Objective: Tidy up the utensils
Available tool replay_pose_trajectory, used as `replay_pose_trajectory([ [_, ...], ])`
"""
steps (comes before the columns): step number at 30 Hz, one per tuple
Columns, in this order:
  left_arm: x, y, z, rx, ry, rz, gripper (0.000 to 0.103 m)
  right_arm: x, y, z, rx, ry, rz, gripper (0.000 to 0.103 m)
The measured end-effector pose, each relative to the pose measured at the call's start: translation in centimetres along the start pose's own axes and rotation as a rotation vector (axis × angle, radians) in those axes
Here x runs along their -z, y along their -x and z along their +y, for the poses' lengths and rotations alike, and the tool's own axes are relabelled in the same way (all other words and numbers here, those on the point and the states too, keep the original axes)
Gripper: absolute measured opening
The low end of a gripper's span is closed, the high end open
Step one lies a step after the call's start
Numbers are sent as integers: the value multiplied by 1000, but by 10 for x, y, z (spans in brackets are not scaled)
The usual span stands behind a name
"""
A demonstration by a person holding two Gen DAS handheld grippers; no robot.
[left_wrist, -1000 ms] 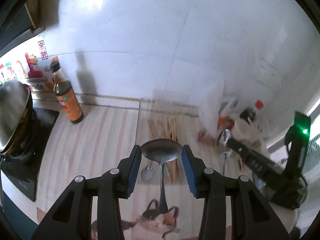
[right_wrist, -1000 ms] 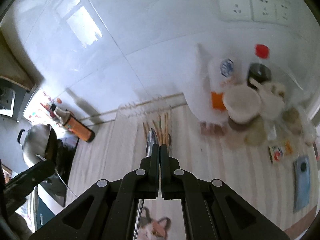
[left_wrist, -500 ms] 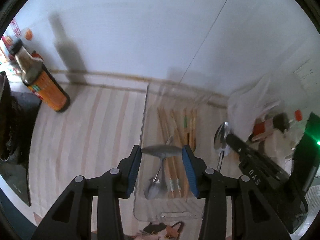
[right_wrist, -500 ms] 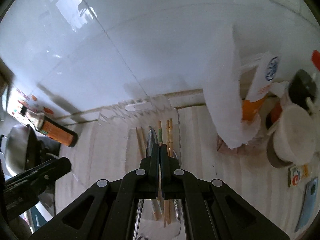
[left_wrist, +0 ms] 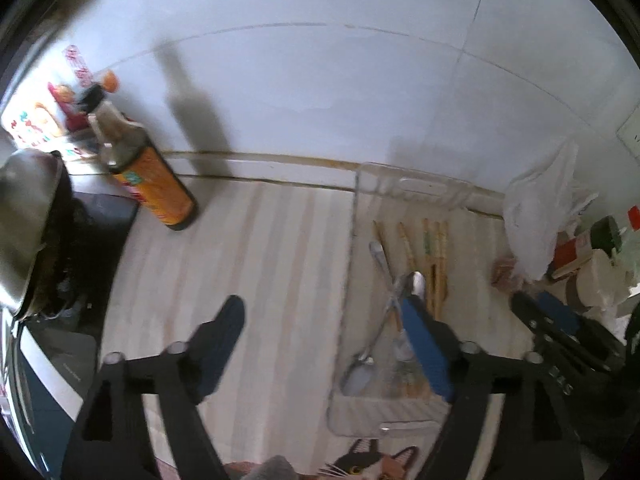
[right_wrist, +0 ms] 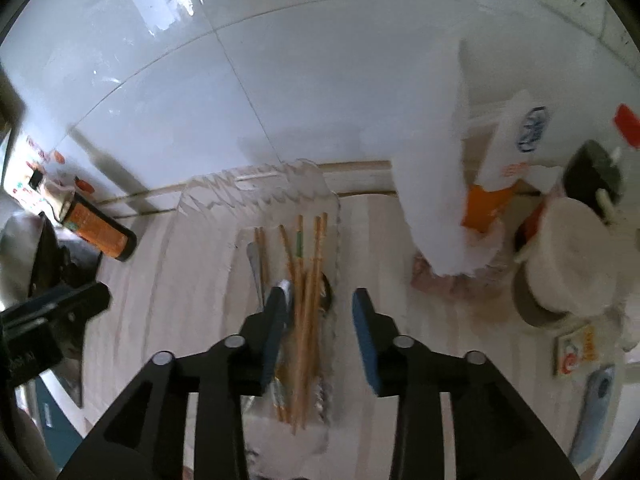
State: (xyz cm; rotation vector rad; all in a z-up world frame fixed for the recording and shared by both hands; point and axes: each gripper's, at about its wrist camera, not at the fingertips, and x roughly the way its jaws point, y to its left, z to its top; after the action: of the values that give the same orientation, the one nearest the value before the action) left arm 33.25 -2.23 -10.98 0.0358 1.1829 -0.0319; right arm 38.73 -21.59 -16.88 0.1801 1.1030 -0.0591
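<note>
A clear plastic tray lies on the striped counter by the wall. In it are several wooden chopsticks and metal spoons, two of them crossed. My left gripper is open and empty, its right finger over the tray and its left finger over the counter. My right gripper is open and empty just above the chopsticks, and a spoon bowl shows between its fingers.
An orange-labelled sauce bottle stands at the left, beside a wok on a black cooktop. A white plastic bag, cartons and white tubs crowd the right side. A cat-print mat lies at the near edge.
Both grippers have opened and let go of their spoons, which now lie in the tray. The left gripper has shifted left, so the tray sits further right in its view.
</note>
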Motion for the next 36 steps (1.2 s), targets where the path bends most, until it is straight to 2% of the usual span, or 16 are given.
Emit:
replay_pose_trajectory([
  [1, 5, 2, 1, -19, -3, -14, 91, 5, 3, -1, 15, 10, -2, 56],
  [2, 8, 2, 1, -30, -6, -18, 102, 8, 5, -2, 27, 16, -1, 65],
  [5, 24, 2, 0, -64, -24, -31, 103, 24, 9, -2, 84, 48, 13, 88],
  [8, 37, 0, -5, -63, -38, -27, 103, 39, 13, -2, 127, 69, 28, 101],
  [17, 62, -5, -13, -74, -37, -21, 103, 60, 21, -7, 185, 73, 27, 103],
  [21, 71, 4, -11, -66, -36, -34, 103, 67, 37, -8, 196, 53, 6, 103],
  [27, 85, 44, -3, -42, -39, -90, 103, 78, 82, 2, 206, 27, -57, 103],
  [32, 105, 101, 9, -28, -46, -178, 103, 99, 145, 13, 216, 10, -150, 103],
  [36, 122, 141, 16, -14, -49, -217, 103, 119, 197, 24, 227, 2, -222, 103],
])
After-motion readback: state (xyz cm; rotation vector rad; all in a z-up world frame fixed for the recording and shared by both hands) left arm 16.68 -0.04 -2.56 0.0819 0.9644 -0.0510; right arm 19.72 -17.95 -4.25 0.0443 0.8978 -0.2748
